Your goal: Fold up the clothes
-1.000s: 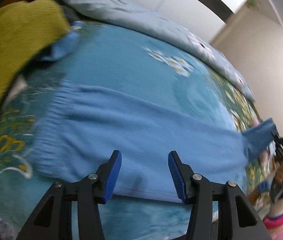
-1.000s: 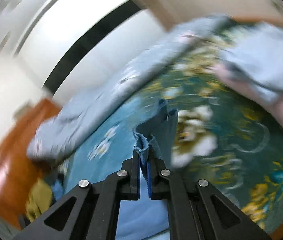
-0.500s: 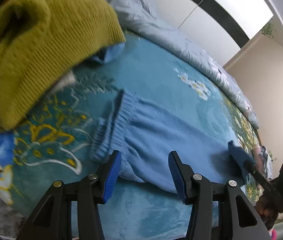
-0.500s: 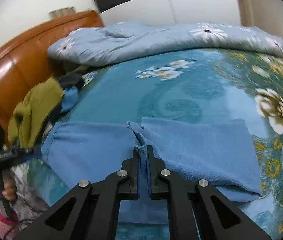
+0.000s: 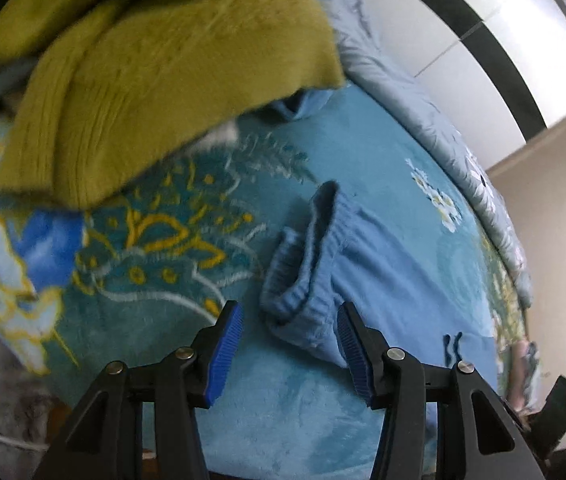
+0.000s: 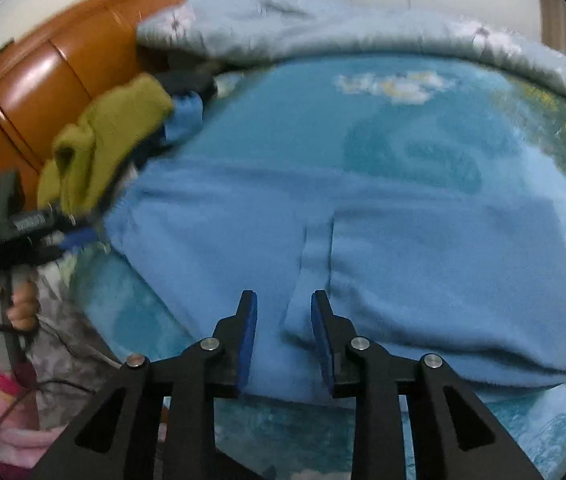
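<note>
Two tools are over the same garment, the blue trousers [image 6: 403,240], which lie flat on the bed's teal flowered blanket [image 5: 155,248]. Their long axis runs across the bed, from the elastic waistband [image 5: 307,264] at one end towards the far end under the right hand.

The left tool [image 5: 289,338] is spread about half way, and nothing is pinched. The near corner of the waistband lies just ahead of it, between the lines of its two blue pads, a little closer to the right-side pad. I judge this hand is the nearer one to the waistband, so the next grasp there should belong to it, with a short push forward and down.

The right tool [image 6: 283,332] is opening its jaws. A narrow folded ridge of the trousers' cloth stands between the pads, but they no longer press on it.

An olive-green sweater [image 5: 155,72] is piled beyond the waistband, apart from the trousers, and a grey-blue quilt [image 6: 363,24] lies along the far edge of the bed.
</note>
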